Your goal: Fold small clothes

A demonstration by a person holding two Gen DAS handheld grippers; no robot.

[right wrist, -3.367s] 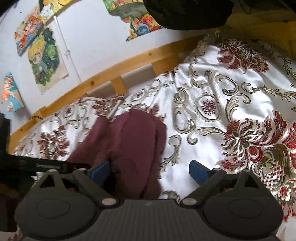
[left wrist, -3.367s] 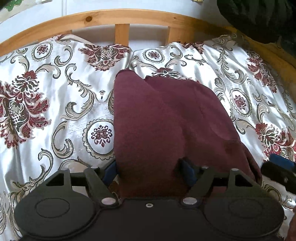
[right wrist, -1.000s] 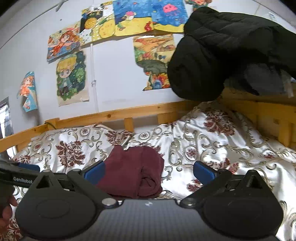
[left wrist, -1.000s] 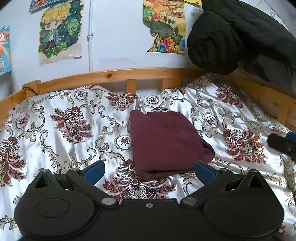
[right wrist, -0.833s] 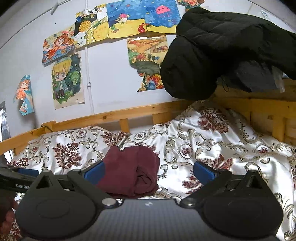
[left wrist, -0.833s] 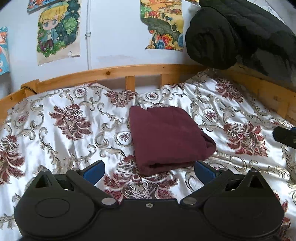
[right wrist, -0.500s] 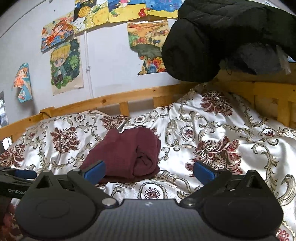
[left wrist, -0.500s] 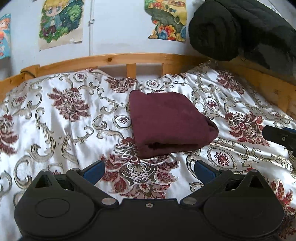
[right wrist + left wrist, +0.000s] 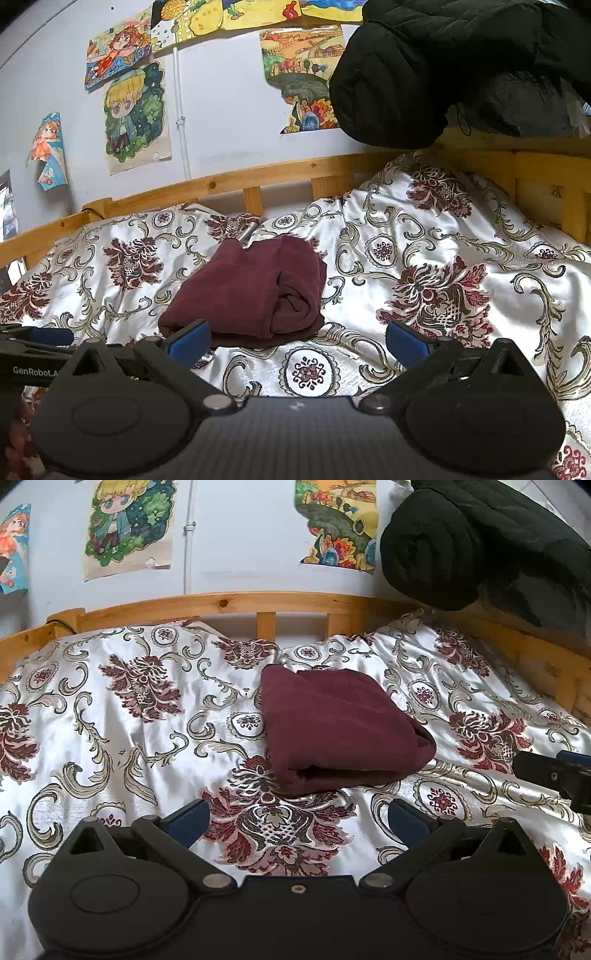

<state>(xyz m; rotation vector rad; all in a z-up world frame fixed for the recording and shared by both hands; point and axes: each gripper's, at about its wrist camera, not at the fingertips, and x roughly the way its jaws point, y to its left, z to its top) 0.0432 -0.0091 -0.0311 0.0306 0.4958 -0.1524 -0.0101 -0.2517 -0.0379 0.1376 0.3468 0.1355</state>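
Observation:
A folded maroon garment (image 9: 340, 731) lies in a compact bundle near the middle of the bed, its open folded edge facing me; in the right wrist view the garment (image 9: 255, 288) shows its rolled layers on the right side. My left gripper (image 9: 297, 818) is open, a short way in front of the bundle, with nothing between its blue pads. My right gripper (image 9: 295, 341) is open too, just in front and to the right of the bundle, not touching it. Each gripper shows at the edge of the other's view.
The bed has a white satin cover (image 9: 129, 731) with red and gold floral print. A wooden rail (image 9: 221, 603) runs along the far side and the right. A black padded jacket (image 9: 480, 542) hangs over the right corner. Drawings (image 9: 136, 118) are taped to the wall.
Both grippers let go of the garment, opened and pulled back from it. Over the last second they dipped slightly lower and closer to the bed. The bundle has stayed put.

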